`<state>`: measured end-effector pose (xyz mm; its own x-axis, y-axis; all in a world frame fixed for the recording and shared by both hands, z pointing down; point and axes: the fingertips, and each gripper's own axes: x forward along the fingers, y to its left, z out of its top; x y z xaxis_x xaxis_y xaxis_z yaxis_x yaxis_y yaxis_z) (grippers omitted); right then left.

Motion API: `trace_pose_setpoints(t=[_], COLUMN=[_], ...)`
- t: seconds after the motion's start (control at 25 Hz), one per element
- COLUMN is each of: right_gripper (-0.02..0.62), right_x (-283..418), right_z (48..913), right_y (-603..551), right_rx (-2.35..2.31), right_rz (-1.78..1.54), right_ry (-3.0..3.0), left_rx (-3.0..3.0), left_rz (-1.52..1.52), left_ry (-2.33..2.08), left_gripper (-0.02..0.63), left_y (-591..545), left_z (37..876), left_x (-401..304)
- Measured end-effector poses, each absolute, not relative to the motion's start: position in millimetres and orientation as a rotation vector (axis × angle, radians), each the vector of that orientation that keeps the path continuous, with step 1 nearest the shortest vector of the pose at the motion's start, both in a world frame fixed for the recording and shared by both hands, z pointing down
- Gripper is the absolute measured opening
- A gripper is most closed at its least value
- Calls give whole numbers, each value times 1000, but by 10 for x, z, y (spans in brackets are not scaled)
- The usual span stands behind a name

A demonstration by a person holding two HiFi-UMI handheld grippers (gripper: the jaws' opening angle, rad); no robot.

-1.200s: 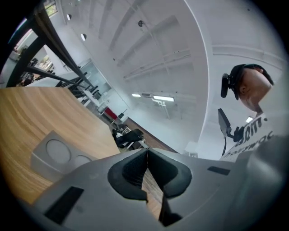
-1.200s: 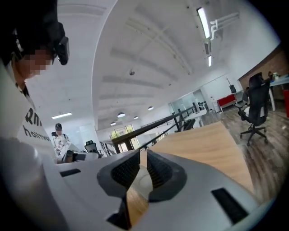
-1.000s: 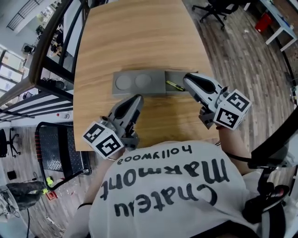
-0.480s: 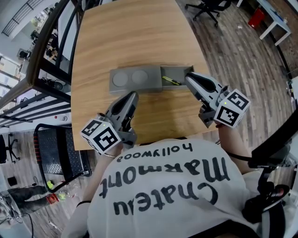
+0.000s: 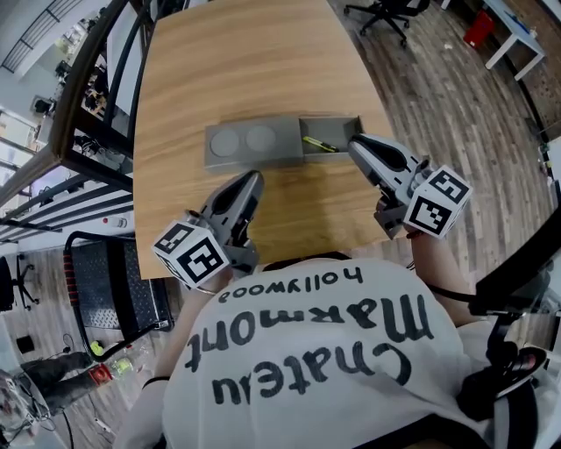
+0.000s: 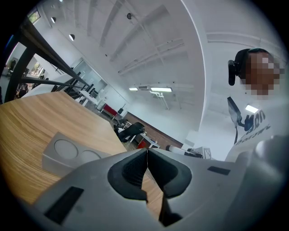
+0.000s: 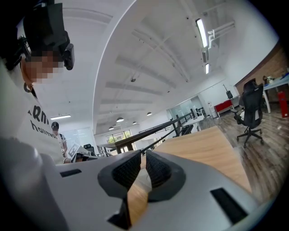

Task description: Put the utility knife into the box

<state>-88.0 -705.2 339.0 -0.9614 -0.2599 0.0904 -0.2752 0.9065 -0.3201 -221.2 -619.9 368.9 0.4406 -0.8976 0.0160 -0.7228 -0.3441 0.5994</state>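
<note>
The grey box (image 5: 282, 156) lies across the middle of the wooden table (image 5: 237, 61). Its left part is a lid with two round dents; its right compartment is open. The yellow-green utility knife (image 5: 320, 145) lies inside that compartment. My right gripper (image 5: 356, 145) hovers at the box's right end with its jaws together and nothing between them; in the right gripper view only a thin slit shows at the right gripper's (image 7: 143, 154) tips. My left gripper (image 5: 253, 180) sits just in front of the box, shut and empty. The left gripper (image 6: 147, 150) view shows the box lid (image 6: 67, 151) ahead on the left.
The table's front edge (image 5: 289, 254) runs right against the person's torso. A dark railing (image 5: 83, 96) runs along the table's left side, and a black chair (image 5: 110, 281) stands below it. Wood floor with an office chair (image 5: 377, 13) lies to the right.
Both grippers have drawn back slightly from the box toward the person. The knife stays in the open compartment.
</note>
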Motion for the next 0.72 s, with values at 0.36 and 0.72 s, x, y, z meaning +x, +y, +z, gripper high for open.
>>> trace_pose_setpoints(t=[0.36, 0.72], right_gripper=[21, 21], right_x=[-852, -847], right_z=[3474, 3522], right_y=[-7055, -7060], right_rx=[445, 455], right_rz=[527, 507], right_ry=[-3000, -2977], left_rx=[2174, 2174], left_rz=[-423, -411], left_ry=[-1353, -1343], left_gripper=[8, 8], left_y=[-6193, -6212], left_z=[3721, 3735], left_x=[-2219, -2224])
